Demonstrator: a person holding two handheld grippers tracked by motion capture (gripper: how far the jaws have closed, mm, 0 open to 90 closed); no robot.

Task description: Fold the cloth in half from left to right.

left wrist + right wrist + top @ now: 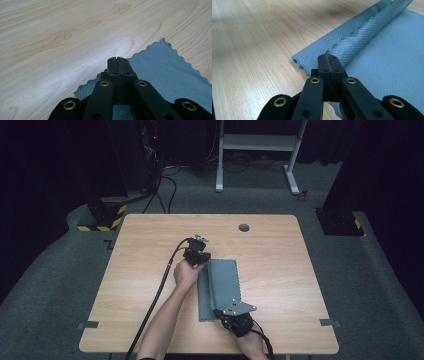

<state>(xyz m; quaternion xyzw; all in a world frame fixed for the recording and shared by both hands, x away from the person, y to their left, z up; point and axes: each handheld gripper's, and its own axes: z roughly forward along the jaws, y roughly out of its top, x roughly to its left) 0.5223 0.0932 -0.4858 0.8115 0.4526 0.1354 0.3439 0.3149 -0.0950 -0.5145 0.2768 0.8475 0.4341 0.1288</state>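
From the high view I see the grey cloth (222,280) lying near the middle of the wooden surface (280,270), my left gripper (200,262) at its far left corner and my right gripper (222,314) at its near edge. In the left gripper view, my jaws are pressed together, pinching the cloth (165,67) at its scalloped edge. In the right gripper view, my jaws are clamped on a cloth (387,50) edge, with a strip folded over.
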